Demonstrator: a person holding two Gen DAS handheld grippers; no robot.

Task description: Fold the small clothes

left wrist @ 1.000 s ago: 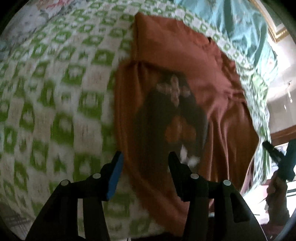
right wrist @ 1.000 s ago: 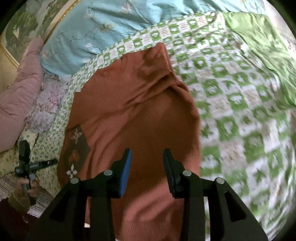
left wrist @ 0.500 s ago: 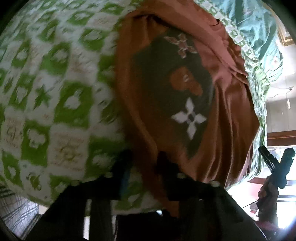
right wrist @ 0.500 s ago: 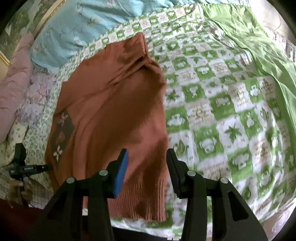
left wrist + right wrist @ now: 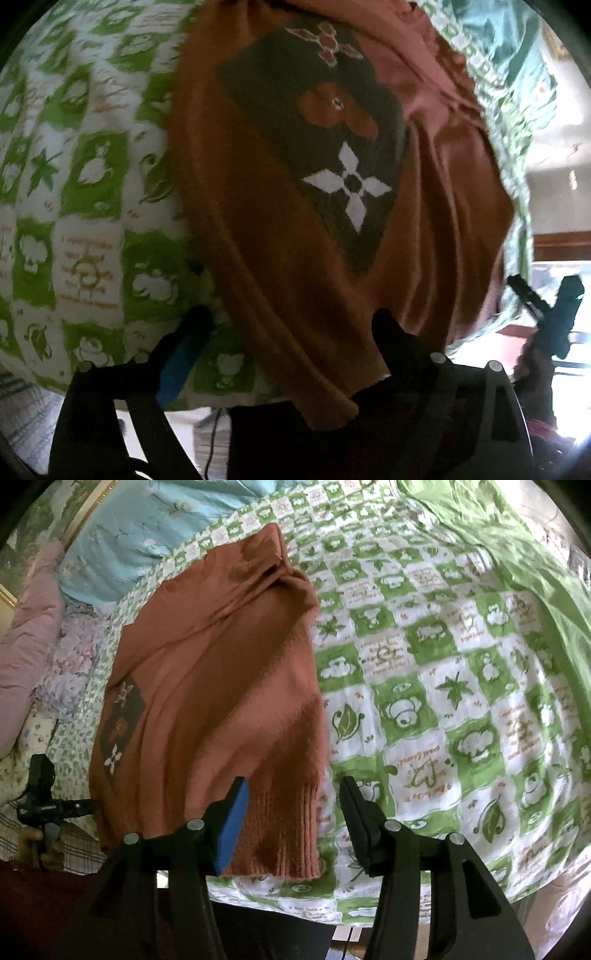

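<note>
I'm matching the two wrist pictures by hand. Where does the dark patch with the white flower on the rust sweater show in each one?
Left wrist: dark patch fills the upper middle, large, its white flower near the centre.
Right wrist: dark patch is small, at the sweater's left edge, left of centre.
Shared landmark: the green-and-white checked bedspread under the sweater.

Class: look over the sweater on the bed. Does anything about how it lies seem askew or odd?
Yes. The sweater lies slanted across the quilt's checks, bunched and creased near its top, and its ribbed hem reaches the bed's near edge.
</note>
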